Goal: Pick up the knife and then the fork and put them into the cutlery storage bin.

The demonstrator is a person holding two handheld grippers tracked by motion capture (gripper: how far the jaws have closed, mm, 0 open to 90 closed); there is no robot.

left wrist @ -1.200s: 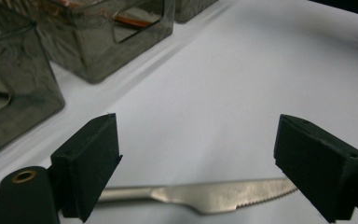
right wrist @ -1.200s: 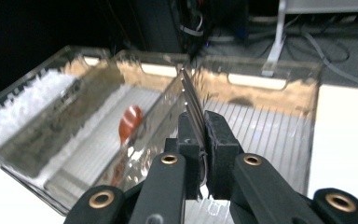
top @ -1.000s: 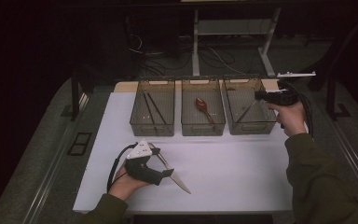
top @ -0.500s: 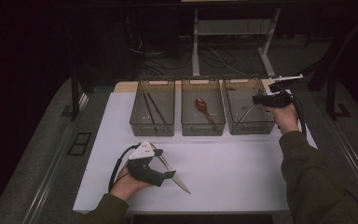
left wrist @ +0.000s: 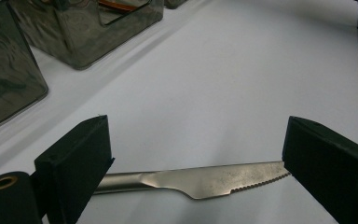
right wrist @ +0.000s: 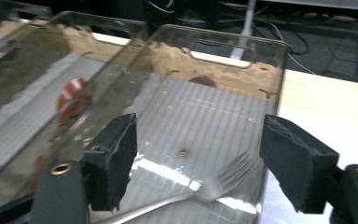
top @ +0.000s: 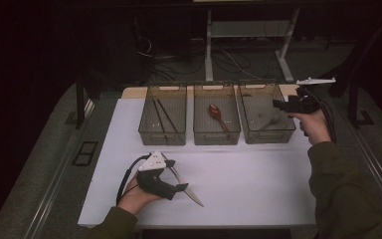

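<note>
Fork (right wrist: 205, 189) first — it now lies on the floor of the right-hand bin (top: 283, 130), tines toward the far end, no longer carried. My right gripper (right wrist: 198, 163) has just been opening: its jaws stand well apart over that bin, and though the fork sits below and between them, the pads are clear of it, so I take that as a release made, not a grip. A second ago that hand was closer in beside the bin; now it hangs at the bin's right rim, at the far right of the table in the high view (top: 277, 104). That leaves three bins sorted as I read them — dark chopsticks (top: 160, 118) in the left bin (top: 144, 134), a reddish spoon (top: 218, 115) in the middle bin (top: 199, 134), the fork in the right one. What remains is the knife (left wrist: 196, 179), flat on the white mat (top: 258, 189) near the front edge, well apart from the bins. My left gripper (left wrist: 196, 161) has not shifted; its jaws are spread wide with one pad at the handle end and the other at the serrated tip, neither pressing that I can tell. So the knife looks like the next piece, and which bin it belongs in I cannot say — none holds another knife.
</note>
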